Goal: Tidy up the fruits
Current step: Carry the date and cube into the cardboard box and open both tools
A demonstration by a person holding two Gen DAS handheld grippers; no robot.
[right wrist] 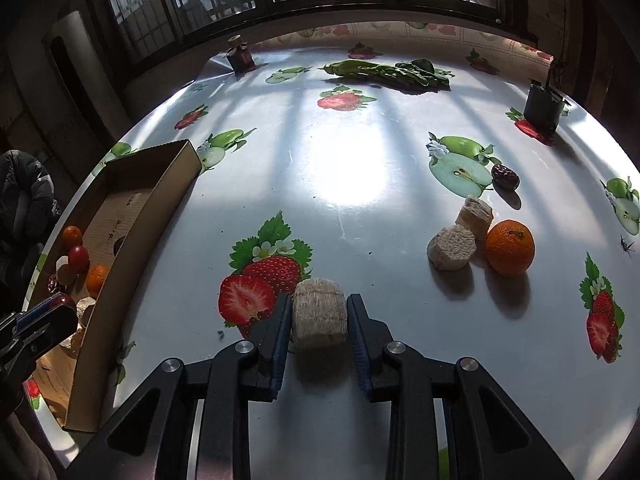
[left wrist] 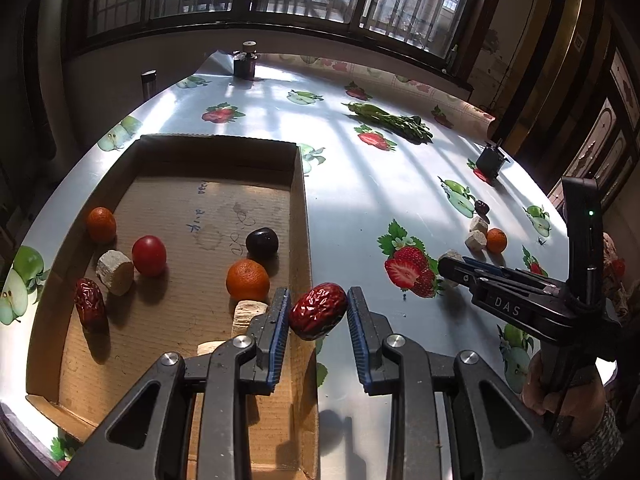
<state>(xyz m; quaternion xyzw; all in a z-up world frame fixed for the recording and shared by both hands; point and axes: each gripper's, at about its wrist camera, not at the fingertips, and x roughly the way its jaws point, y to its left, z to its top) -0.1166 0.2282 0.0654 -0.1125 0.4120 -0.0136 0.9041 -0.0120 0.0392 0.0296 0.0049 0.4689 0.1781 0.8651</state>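
My left gripper (left wrist: 318, 312) is shut on a wrinkled red date (left wrist: 317, 311) and holds it above the right wall of the cardboard box (left wrist: 304, 216). In the box lie two oranges (left wrist: 247, 280), a red tomato (left wrist: 149, 255), a dark plum (left wrist: 262, 242), another red date (left wrist: 89, 302) and beige cylinder pieces (left wrist: 115, 272). My right gripper (right wrist: 319, 316) is shut on a beige cylinder piece (right wrist: 319, 313) at the table surface. To its right lie two more beige pieces (right wrist: 452, 248), an orange (right wrist: 510, 247) and a dark date (right wrist: 505, 177).
The table (right wrist: 360, 168) has a glossy cloth printed with strawberries and apples. A bunch of green vegetables (right wrist: 392, 74) lies at the back. A small dark jar (right wrist: 240, 56) stands far left and a black container (right wrist: 542, 106) far right. Windows run behind.
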